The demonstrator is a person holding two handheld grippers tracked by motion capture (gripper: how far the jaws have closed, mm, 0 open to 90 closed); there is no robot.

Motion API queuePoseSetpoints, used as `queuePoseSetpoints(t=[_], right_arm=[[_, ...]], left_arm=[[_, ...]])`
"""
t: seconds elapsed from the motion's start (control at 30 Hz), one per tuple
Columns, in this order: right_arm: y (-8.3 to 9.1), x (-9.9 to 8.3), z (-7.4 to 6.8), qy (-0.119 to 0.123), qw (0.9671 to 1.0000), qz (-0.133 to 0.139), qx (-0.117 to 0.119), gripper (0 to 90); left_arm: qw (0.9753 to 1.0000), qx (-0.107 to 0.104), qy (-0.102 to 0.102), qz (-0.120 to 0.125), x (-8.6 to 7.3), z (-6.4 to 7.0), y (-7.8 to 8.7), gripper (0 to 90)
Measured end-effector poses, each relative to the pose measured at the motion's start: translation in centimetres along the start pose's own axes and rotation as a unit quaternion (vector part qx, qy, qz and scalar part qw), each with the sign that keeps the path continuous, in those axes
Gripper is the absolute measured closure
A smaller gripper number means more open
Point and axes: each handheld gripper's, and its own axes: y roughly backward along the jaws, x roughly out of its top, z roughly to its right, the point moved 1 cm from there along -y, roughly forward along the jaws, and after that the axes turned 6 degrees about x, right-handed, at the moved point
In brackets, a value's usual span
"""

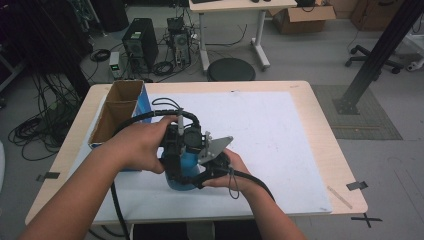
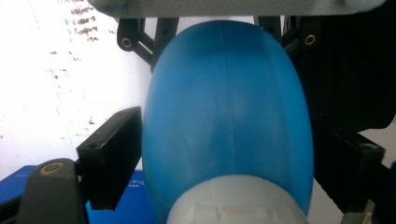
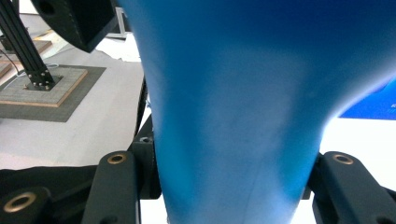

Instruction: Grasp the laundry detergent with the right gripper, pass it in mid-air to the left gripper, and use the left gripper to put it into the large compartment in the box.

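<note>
While both claws clamp the blue bottle (image 1: 186,167), white mat (image 1: 270,135) lies open rightward.

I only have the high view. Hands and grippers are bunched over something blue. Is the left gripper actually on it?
Observer: Yes. In the left gripper view the blue bottle sits between the left gripper jaws, both black pads against its sides.
Operator: And the right gripper?
Observer: The right gripper is closed around a narrower waist of the bottle, a jaw against each side.
Operator: Any cap visible?
Observer: The left gripper view shows a white rounded part at the bottle's near end; I cannot tell whether it is a cap.
Operator: Anything under it?
Observer: A blue box lies on the white table cover beside the bottle.
</note>
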Motion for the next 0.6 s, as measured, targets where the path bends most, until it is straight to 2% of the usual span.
queuePoseSetpoints(t=[0.27,0.47,0.6], right_arm=[[0.06,0.0,0.0,-0.001,1.0,0.002,-0.002,45.8],[0.08,-0.02,-0.02,0.002,1.0,0.0,-0.005,45.8],[0.09,-0.04,-0.03,0.002,1.0,0.0,-0.006,45.8]], left_arm=[[1.0,0.0,0.0,-0.001,0.02,0.01,-0.05,22.8],[1.0,-0.005,-0.002,-0.003,0.07,-0.06,-0.06,30.0],[1.0,0.002,-0.002,-0.009,0.14,-0.02,-0.07,30.8]])
